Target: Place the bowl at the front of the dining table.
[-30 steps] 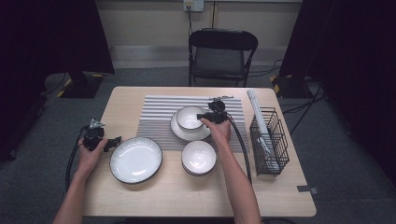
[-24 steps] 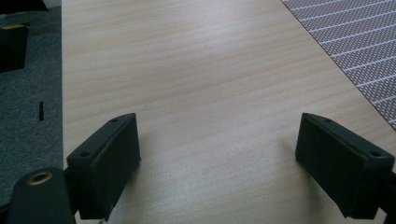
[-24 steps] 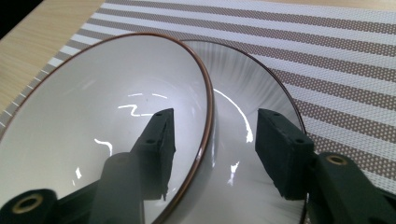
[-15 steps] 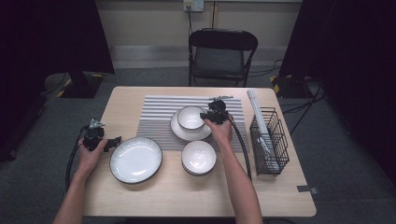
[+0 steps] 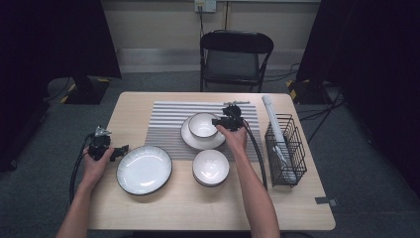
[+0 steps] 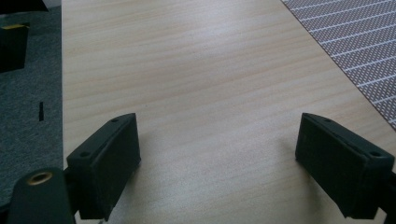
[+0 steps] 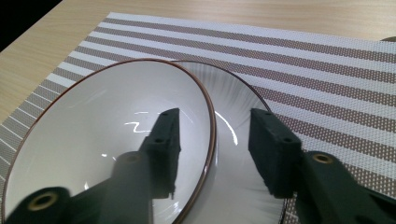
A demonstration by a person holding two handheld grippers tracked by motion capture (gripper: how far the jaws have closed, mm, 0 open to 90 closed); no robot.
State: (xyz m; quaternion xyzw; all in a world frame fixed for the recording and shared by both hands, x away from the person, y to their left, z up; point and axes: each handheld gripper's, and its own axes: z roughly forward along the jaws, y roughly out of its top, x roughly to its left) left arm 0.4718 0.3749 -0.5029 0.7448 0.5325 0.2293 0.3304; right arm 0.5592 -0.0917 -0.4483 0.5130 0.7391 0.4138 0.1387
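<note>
White bowl (image 5: 202, 124) sits on a small plate (image 5: 194, 141) at frame centre of the high view, on the striped mat (image 5: 168, 116); right gripper (image 5: 216, 121) is at its right rim, left gripper (image 5: 122, 149) at lower left beside a large plate (image 5: 144, 169). Left gripper view: jaws wide apart over bare table (image 6: 205, 70). Right gripper view: jaws straddle the bowl's (image 7: 93, 140) rim, having just been opening, pads not pressing.
</note>
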